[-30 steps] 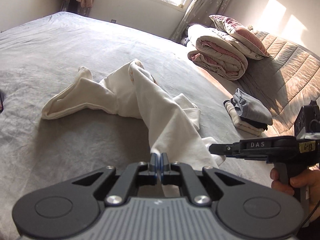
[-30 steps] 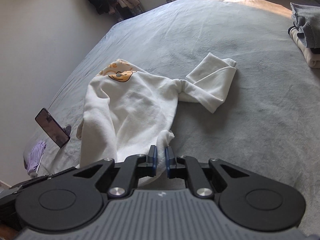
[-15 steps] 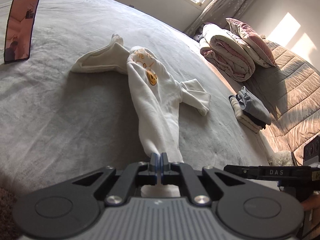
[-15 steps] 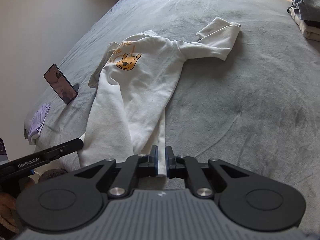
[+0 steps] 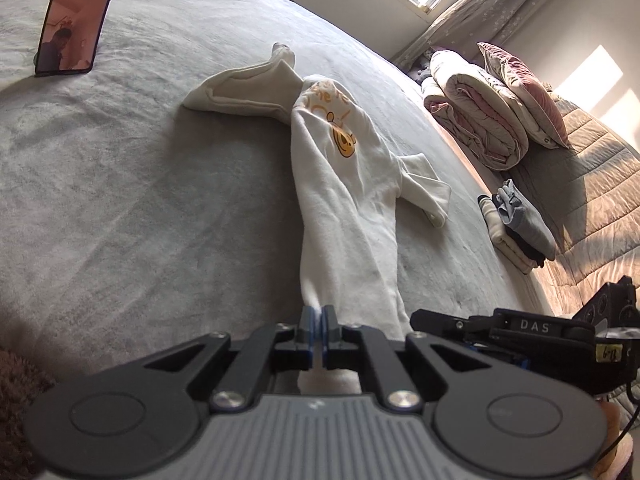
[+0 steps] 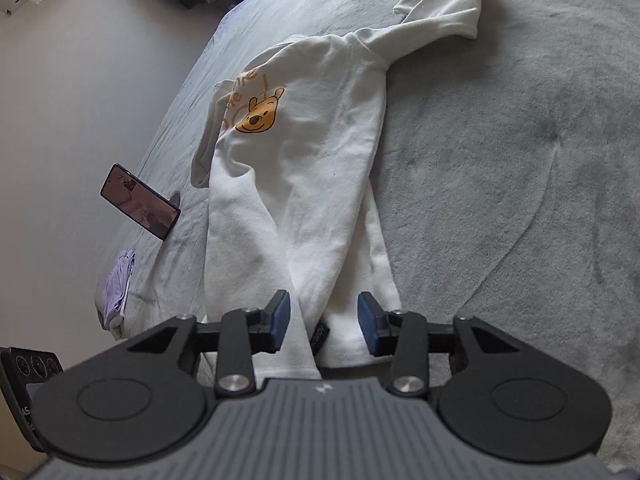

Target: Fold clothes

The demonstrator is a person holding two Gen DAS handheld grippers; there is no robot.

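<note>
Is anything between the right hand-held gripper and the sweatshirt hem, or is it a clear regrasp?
Nothing visible. The right hand-held gripper is open with the white sweatshirt hem lying directly between its fingers. The left hand-held gripper is shut on the hem's other corner.

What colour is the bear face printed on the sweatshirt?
Orange-yellow with black features, on the white sweatshirt; clearest in the right wrist view.

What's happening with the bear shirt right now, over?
Left tongs shut on bear shirt hem. Right tongs open over the hem. Shirt stretched on bed. Phone beside it.
</note>
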